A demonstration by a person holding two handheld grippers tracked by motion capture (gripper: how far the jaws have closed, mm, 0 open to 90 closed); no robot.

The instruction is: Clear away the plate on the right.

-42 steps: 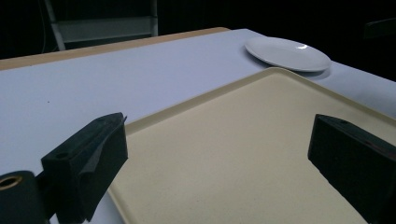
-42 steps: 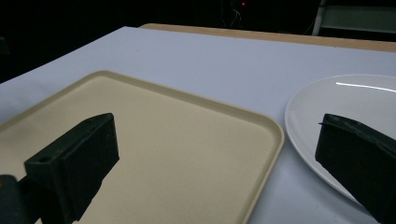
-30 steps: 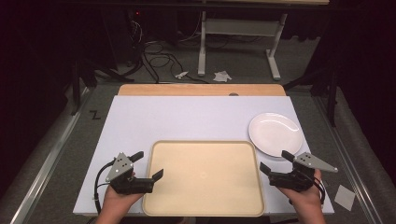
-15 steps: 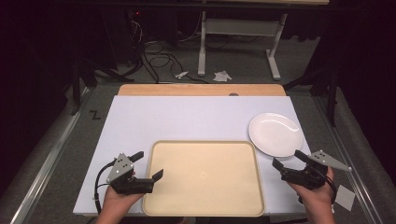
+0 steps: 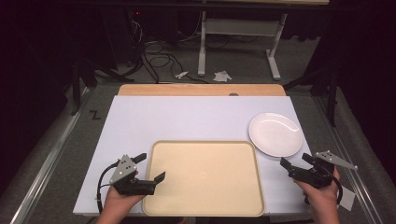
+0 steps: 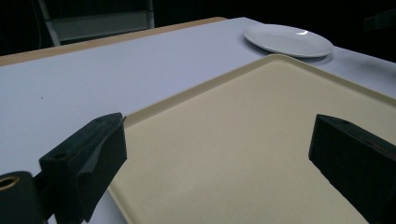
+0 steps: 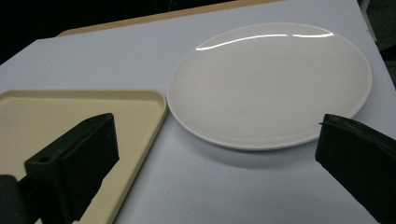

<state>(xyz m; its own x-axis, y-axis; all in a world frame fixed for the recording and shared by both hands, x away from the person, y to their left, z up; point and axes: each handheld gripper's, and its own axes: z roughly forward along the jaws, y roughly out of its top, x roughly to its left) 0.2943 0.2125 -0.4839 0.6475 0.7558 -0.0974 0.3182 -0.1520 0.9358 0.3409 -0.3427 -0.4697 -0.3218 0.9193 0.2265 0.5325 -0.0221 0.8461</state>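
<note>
Two grippers up, both with jaws spread wide and nothing between them. I have the left gripper (image 5: 152, 167) at the near left of the table (image 5: 196, 116), pointing right: its far jaw sits just off the tray's left rim, its near jaw hangs over the tray floor near the near-left corner. In the left gripper view the jaws straddle that rim, with bare tray between them.

Tray (image 5: 205, 177) is beige, rectangular, empty, lying flat along the near edge of the table at centre; its near rim runs right at the table's near edge.

White plate (image 5: 274, 134) lies flat toward the table's right edge, just beyond the tray's far-right corner. In the right gripper view the plate rim and that corner look almost touching; I cannot tell if they make contact.

I hold the right gripper (image 5: 295, 161) at the near right corner, aimed up-left at the plate, near its close rim but apart from it. Right gripper view (image 7: 219, 154) frames the plate between the spread jaws, tray corner behind the left jaw.

Far edge of the table shows a wooden strip (image 5: 201, 89). Beyond it: floor cables (image 5: 154, 56), crumpled paper scraps (image 5: 222, 75), a white stand's legs (image 5: 238, 42).
</note>
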